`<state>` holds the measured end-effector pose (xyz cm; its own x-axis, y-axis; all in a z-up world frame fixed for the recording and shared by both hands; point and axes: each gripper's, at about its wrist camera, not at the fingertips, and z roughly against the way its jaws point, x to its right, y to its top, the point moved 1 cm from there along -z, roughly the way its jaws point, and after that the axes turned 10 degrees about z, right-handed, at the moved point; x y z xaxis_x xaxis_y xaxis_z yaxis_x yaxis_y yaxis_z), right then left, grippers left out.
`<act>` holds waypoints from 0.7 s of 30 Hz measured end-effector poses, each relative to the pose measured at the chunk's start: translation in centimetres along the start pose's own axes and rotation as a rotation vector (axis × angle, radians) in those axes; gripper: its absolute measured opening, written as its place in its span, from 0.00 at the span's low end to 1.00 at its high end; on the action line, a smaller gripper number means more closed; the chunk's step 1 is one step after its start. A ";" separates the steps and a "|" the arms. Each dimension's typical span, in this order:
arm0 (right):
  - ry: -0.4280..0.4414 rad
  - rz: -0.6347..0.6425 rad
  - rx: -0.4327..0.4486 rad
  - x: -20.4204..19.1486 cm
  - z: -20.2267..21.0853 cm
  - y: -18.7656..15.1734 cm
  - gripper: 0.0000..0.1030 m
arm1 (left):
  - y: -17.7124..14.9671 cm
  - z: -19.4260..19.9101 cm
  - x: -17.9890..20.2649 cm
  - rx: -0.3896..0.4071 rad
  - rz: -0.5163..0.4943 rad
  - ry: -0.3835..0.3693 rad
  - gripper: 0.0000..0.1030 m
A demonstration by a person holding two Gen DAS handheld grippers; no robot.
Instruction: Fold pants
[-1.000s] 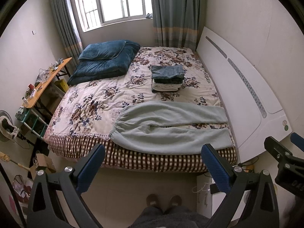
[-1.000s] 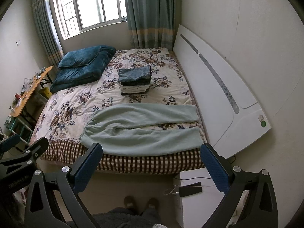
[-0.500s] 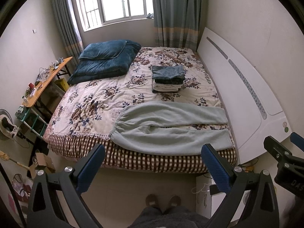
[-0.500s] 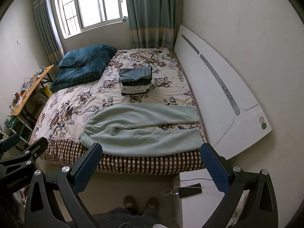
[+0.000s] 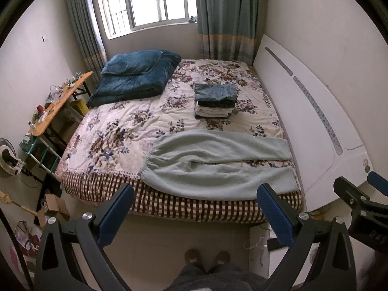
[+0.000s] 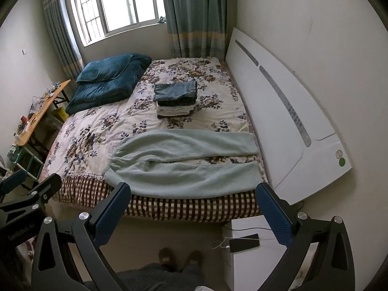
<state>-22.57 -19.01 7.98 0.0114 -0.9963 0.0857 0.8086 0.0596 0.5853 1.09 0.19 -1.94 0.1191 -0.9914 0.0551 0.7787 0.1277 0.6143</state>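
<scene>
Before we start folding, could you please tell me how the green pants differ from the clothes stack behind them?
The green pants lie spread flat, legs apart, at the bed's near edge; the clothes stack is folded and sits mid-bed. The pants are one pale piece; the stack holds several, denim on top. Both rest on the floral quilt.

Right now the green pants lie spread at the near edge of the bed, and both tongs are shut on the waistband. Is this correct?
Not quite. The pants do lie spread at the near edge of the bed, but both wrist views show the left tongs and right tongs open, holding nothing, apart from the waistband.
</scene>
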 end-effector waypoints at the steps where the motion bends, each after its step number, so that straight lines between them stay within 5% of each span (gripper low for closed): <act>1: 0.000 0.000 -0.001 0.2 -0.7 0.4 1.00 | 0.2 -0.1 0.0 0.025 0.008 0.009 1.00; 8: 0.031 -0.033 -0.005 2.0 -6.4 2.1 1.00 | 2.5 -4.1 0.2 0.126 0.089 0.114 1.00; 14: 0.066 -0.066 -0.089 3.1 -15.3 5.6 1.00 | 4.5 -11.9 -1.2 0.017 0.116 0.197 1.00; 21: 0.137 -0.111 -0.285 1.8 -31.0 9.1 1.00 | 8.4 -24.7 -5.6 -0.168 0.173 0.244 1.00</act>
<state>3.10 -22.23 -11.55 -0.0229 -0.9960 -0.0864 0.9412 -0.0506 0.3340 22.18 7.55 -16.53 0.3867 -0.9206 -0.0550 0.8220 0.3170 0.4731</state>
